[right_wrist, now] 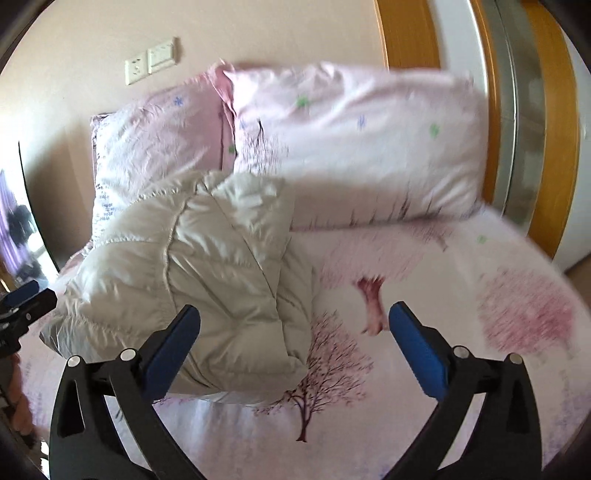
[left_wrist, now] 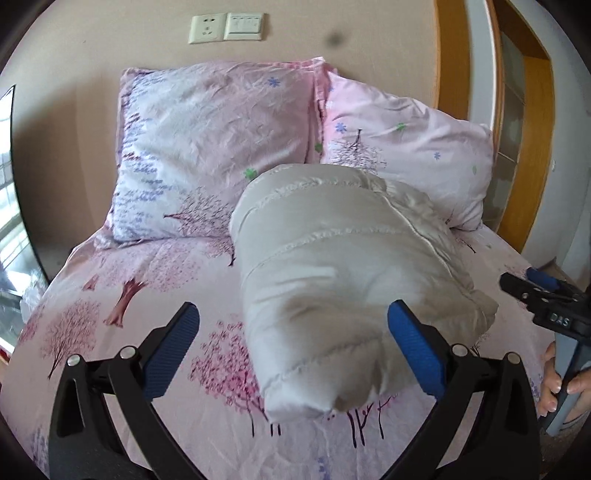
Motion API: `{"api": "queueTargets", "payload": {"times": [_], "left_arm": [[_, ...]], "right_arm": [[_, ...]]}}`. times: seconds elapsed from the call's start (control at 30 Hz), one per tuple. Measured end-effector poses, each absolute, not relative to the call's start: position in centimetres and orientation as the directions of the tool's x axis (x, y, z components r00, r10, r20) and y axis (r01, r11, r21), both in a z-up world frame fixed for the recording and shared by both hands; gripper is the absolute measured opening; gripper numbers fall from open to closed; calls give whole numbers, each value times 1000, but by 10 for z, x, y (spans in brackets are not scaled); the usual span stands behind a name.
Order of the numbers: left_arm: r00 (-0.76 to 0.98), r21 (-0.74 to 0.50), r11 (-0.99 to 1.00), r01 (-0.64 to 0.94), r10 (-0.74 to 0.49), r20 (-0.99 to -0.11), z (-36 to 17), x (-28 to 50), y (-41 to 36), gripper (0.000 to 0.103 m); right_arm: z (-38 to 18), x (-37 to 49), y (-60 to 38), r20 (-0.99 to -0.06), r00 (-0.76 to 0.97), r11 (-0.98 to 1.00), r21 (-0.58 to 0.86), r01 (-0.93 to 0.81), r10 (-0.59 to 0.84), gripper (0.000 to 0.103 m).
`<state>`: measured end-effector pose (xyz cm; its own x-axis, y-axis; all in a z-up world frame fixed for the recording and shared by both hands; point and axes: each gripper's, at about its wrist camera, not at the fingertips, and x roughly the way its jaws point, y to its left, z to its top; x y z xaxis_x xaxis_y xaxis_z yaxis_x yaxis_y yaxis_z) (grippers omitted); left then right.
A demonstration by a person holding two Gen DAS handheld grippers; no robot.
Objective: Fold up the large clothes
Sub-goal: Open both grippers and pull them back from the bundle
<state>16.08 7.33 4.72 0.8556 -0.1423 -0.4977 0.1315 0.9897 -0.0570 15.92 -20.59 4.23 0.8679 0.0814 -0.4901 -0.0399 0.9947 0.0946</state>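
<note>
A pale grey quilted down jacket (left_wrist: 332, 258) lies folded into a thick bundle on the pink tree-print bed sheet (left_wrist: 159, 273). My left gripper (left_wrist: 291, 314) is open wide, its blue pads either side of the bundle's near end without pressing it. In the right wrist view the jacket (right_wrist: 207, 266) sits left of centre. My right gripper (right_wrist: 293, 314) is also open wide, with the bundle's near right corner between its fingers and bare sheet (right_wrist: 443, 295) under the rest. Each gripper shows at the edge of the other's view: the right gripper (left_wrist: 528, 291), the left gripper (right_wrist: 26, 295).
Two pink patterned pillows (left_wrist: 214, 147) (left_wrist: 406, 147) lean on the wall behind the jacket. A person's hand (left_wrist: 554, 384) grips the right tool's handle. A wooden door frame (left_wrist: 454, 55) stands at the right, a wall socket (left_wrist: 207, 29) above, and a window (left_wrist: 7, 184) at the left.
</note>
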Motion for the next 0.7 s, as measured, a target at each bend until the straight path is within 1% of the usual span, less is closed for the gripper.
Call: {"api": "queueTargets", "payload": {"times": [0.1, 0.37, 0.53, 0.7], "left_arm": [[858, -48, 993, 105, -116, -501, 47, 153, 76, 101], [860, 32, 999, 43, -21, -511, 44, 128, 77, 101], [851, 25, 999, 43, -24, -524, 40, 115, 77, 101], [837, 32, 999, 24, -3, -547, 35, 107, 76, 101]], "right_arm": [[50, 152, -200, -491, 871, 1000, 25, 0, 12, 102], [53, 135, -184, -493, 866, 997, 36, -68, 77, 102], [48, 127, -177, -517, 847, 992, 69, -103, 124, 102], [41, 120, -169, -533, 837, 993, 57, -108, 122, 102]]}}
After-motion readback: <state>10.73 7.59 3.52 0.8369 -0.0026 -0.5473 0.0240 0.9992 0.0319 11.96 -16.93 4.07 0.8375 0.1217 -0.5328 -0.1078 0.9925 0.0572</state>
